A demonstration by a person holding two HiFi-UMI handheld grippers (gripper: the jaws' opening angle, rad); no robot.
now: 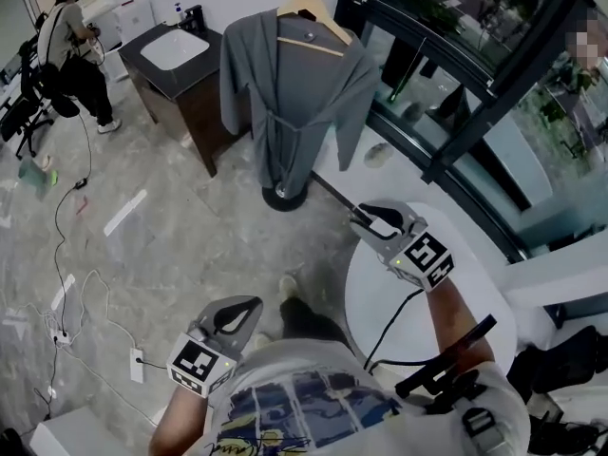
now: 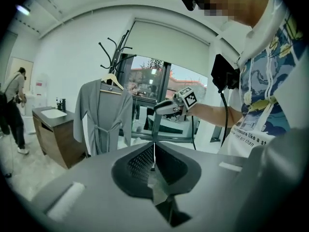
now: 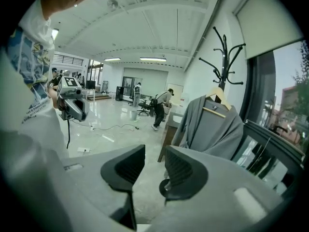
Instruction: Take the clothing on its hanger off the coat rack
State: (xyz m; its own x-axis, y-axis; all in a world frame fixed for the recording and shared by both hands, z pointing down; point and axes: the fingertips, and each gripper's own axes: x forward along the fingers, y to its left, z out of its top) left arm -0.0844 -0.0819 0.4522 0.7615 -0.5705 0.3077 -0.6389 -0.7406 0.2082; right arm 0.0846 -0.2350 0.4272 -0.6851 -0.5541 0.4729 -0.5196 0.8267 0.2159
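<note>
This looks like the approach step. The soft grey belted robe [image 1: 290, 93] hangs limp on its pale wooden hanger [image 1: 313, 17], hooked high on the black metal coat rack [image 3: 224, 47], well apart from both tools. The left tongs [image 2: 153, 153] are pressed together and empty. The right tongs [image 3: 154, 163] stand spread with nothing between them. Next, I'd say, step closer, pinch the smooth hanger and lift its hook clear.

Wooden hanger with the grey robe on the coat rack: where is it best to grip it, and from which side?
Probably the bare wood at the top of the hanger, just under its hook, coming from the front with the open right gripper. The robe covers the shoulder ends, and the pole of the coat rack stands behind it.
</note>
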